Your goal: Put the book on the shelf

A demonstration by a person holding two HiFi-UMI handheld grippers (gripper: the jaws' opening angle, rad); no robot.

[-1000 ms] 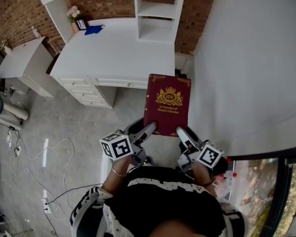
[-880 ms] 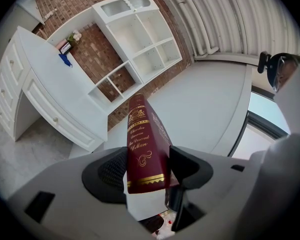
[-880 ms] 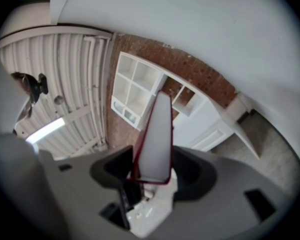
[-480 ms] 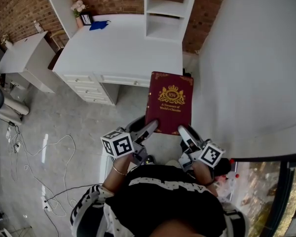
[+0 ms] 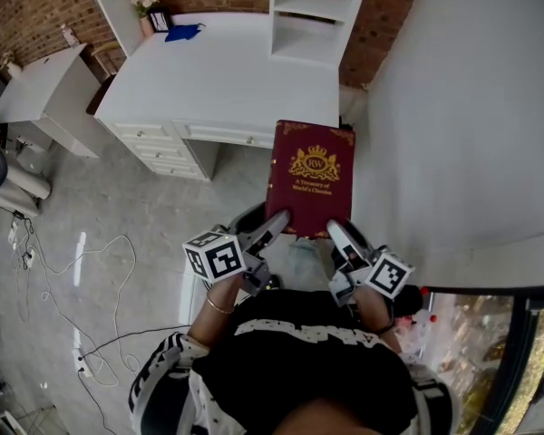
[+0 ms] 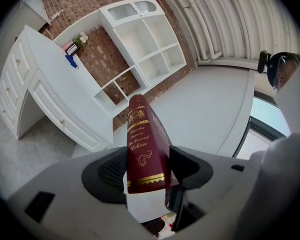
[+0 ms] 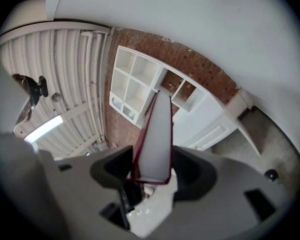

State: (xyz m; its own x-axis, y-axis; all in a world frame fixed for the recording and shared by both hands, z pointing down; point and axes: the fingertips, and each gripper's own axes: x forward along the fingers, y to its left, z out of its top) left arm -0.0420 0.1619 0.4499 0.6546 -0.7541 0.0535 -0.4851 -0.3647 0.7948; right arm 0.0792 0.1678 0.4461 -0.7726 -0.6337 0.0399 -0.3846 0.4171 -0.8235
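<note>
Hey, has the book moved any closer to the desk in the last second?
No, not noticeably. The book has its far edge over the front right corner of the white desk, just as it did then.

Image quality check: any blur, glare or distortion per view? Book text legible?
Head view: sharp, evenly lit, mild wide-angle bend; book cover title readable. Left gripper view: strong fisheye, black corners, shelf unit lines bowed, spine lettering legible. Right gripper view: softest of the three, book's page edge blurred, same fisheye and dark corners.
</note>
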